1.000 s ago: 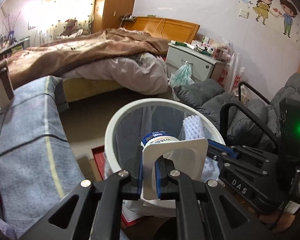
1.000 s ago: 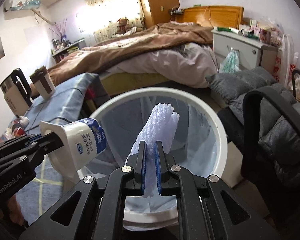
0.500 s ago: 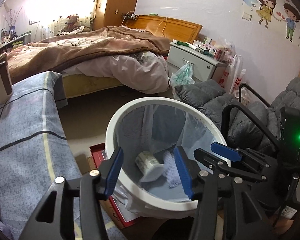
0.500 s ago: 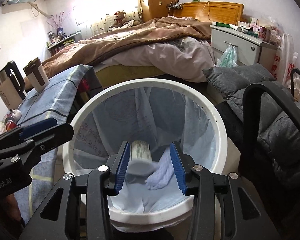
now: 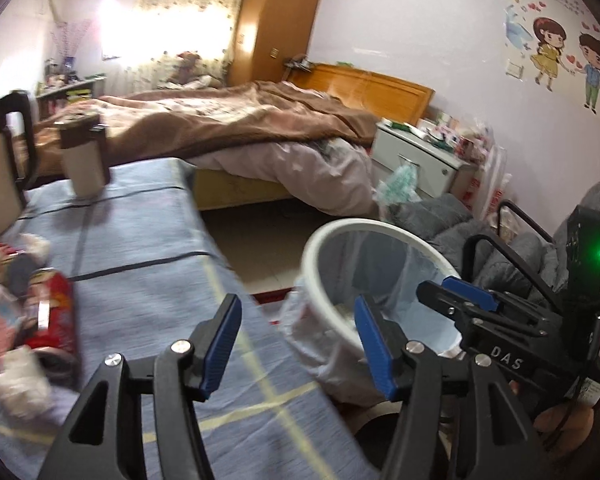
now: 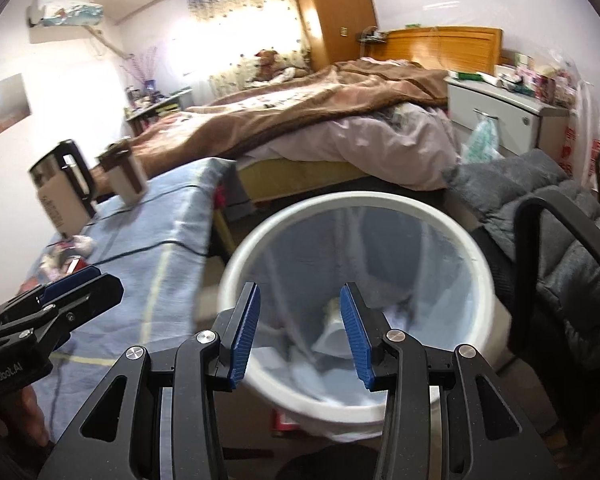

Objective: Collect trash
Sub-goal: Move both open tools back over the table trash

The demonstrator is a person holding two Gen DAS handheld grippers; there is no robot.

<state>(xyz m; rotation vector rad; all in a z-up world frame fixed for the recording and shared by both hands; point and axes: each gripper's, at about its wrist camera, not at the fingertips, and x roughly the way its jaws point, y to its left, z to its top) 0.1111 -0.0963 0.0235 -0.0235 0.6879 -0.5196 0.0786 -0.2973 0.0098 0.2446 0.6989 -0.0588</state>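
A white round trash bin [image 6: 480, 264] with a clear liner stands on the floor beside the table; it also shows in the left wrist view [image 5: 332, 240]. A white cup [image 6: 332, 332] and crumpled white foam lie inside it. My right gripper [image 6: 300, 328] is open and empty just above the bin's near rim. My left gripper [image 5: 296, 340] is open and empty over the table edge, left of the bin. A red crushed can [image 5: 56, 312] and other wrappers [image 5: 4, 344] lie on the blue tablecloth [image 5: 148, 248] at the left.
A kettle [image 6: 60, 196] and a brown-and-white mug [image 6: 126, 176] stand at the table's far end. A bed [image 5: 220, 128] lies behind, a white nightstand [image 5: 420, 160] at the right, and a chair with grey cushions [image 6: 572, 240] beside the bin.
Both grippers opened and dropped the cup and the foam into the bin. The left gripper has since swung left toward the table; the right one stays over the bin.
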